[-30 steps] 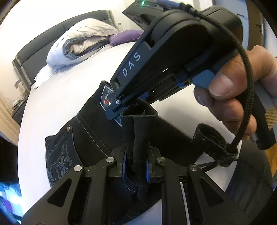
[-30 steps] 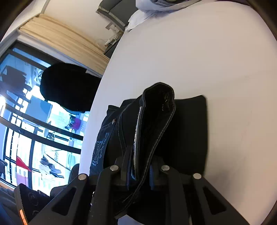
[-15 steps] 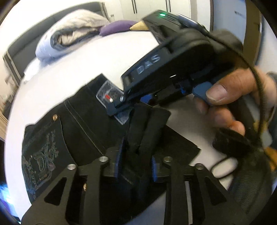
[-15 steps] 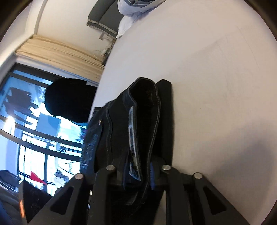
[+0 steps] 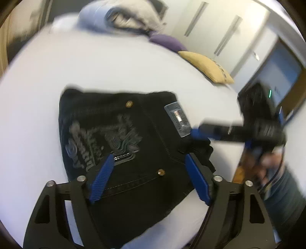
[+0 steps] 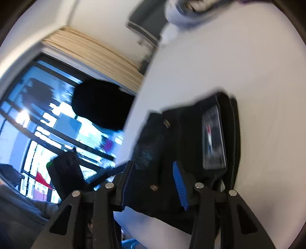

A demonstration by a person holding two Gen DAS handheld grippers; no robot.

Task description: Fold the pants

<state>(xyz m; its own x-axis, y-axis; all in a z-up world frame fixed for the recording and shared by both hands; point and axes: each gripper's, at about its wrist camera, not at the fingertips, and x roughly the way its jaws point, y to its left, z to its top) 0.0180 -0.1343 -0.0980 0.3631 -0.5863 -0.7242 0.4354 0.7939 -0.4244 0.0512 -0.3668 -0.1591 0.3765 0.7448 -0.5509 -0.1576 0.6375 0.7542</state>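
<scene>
The black jeans [image 5: 133, 138] lie folded into a compact stack on the white bed, back pocket embroidery and a grey waist patch [image 5: 177, 118] facing up. My left gripper [image 5: 149, 162] is open, its blue-padded fingers [image 5: 101, 178] spread just above the near edge of the stack, holding nothing. My right gripper [image 6: 153, 172] is open over the same stack [image 6: 181, 138]; in the left wrist view it shows as a blurred black body [image 5: 254, 132] at the stack's right side.
Folded bedding [image 5: 122, 17], a purple pillow [image 5: 166, 41] and a tan cushion [image 5: 206, 67] lie at the far side of the white bed [image 5: 114, 67]. A window [image 6: 38, 124] and a dark round shape [image 6: 101, 105] are beyond the bed's left edge.
Both grippers have opened and let go of the jeans fold. The fabric has dropped flat onto the stack, and both grippers have pulled back while moving fast.
</scene>
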